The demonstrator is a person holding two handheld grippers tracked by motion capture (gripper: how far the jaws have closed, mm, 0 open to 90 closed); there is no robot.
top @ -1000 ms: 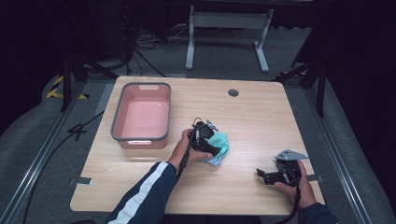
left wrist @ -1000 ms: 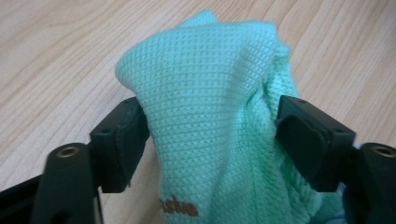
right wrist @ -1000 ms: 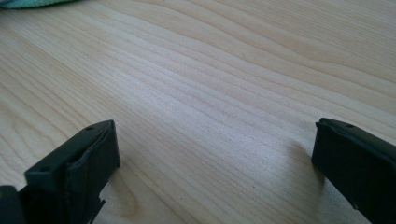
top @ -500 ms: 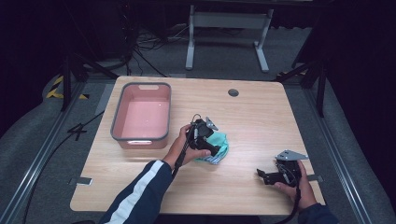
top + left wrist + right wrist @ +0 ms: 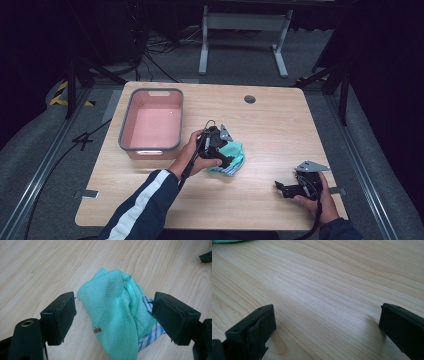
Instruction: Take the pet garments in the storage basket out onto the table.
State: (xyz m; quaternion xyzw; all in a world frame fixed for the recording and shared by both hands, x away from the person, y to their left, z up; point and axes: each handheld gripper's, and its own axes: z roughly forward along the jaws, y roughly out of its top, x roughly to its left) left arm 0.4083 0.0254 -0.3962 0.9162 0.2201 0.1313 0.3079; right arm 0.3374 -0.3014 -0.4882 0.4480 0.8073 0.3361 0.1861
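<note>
From above, the left gripper and hand cover much of the green cloth — its near end runs off the bottom of the left gripper view, a striped cloth peeks from beneath it, mostly buried — and its small brown tag is unreadable.

- left gripper has its jaws spread wide, one black pad on each side and nothing pinched between them
- in the high view the left hand wraps the gripper body, forearm in a dark sleeve with a white stripe coming up from the bottom edge
- right gripper is gaping too, jaws far apart with empty space between
- right hand grips it from behind, jaws aimed toward the person's left, grey three-cornered plate on top
</note>
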